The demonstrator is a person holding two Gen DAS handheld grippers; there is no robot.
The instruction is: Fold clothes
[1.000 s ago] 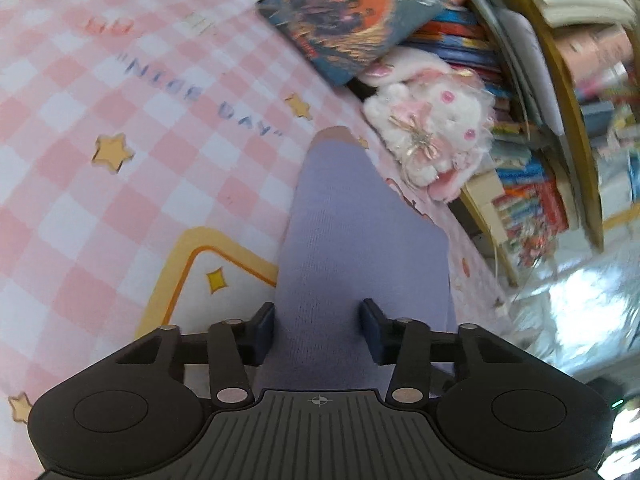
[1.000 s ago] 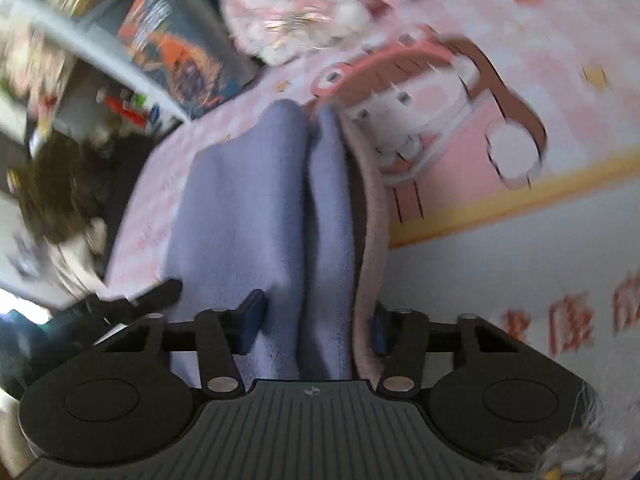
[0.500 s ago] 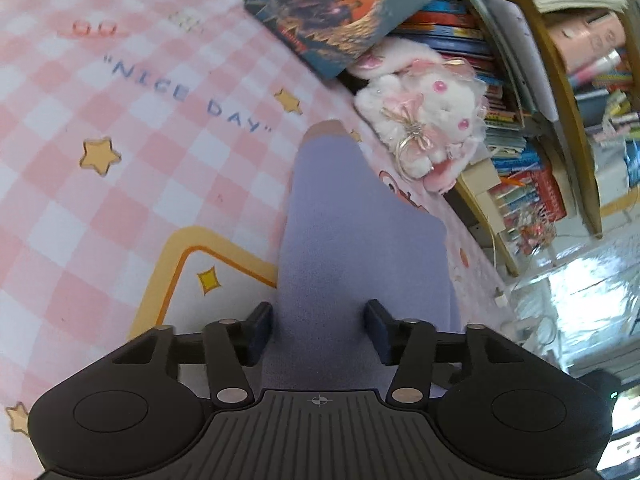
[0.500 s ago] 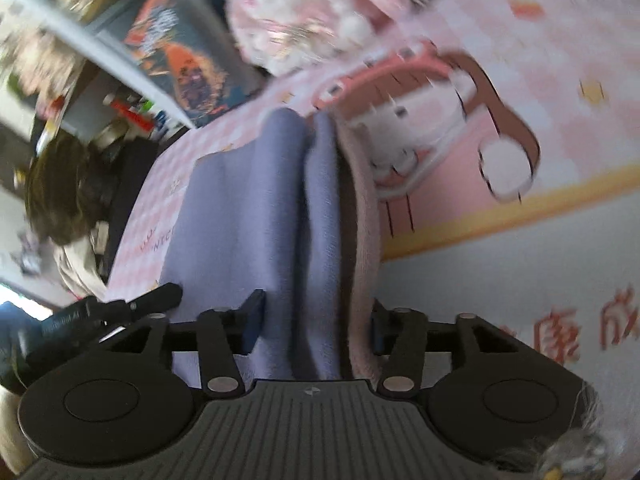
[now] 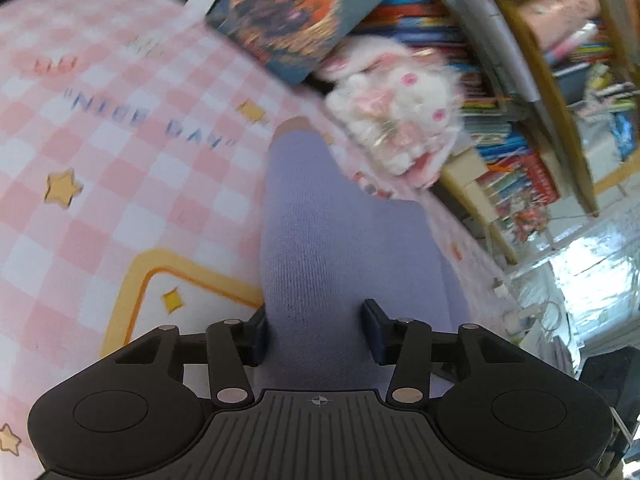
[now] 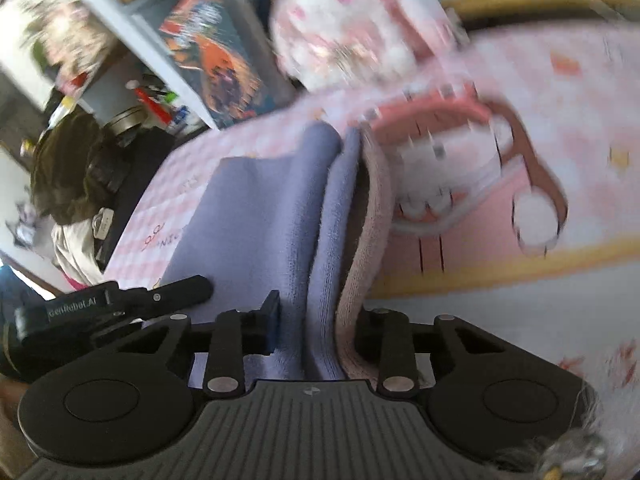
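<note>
A lavender knit garment (image 5: 320, 240) with a pink lining stretches between both grippers above a pink checked blanket (image 5: 120, 152). My left gripper (image 5: 316, 328) is shut on one bunched end of it. My right gripper (image 6: 316, 324) is shut on the other end, where the lavender folds (image 6: 296, 216) and the pink edge (image 6: 372, 216) hang forward. The left gripper (image 6: 120, 304) shows at the lower left of the right wrist view, beside the cloth.
A white and pink plush toy (image 5: 400, 120) sits at the blanket's far edge, also in the right wrist view (image 6: 344, 28). A large dark book (image 5: 296, 16) leans beside it. A bookshelf (image 5: 540, 100) full of books stands behind. The blanket bears a cartoon figure (image 6: 460, 152).
Both grippers have shifted with the garment held. The left view has swung so the plush and books sit nearer. The right view has tilted toward the plush. The grips have not changed.
</note>
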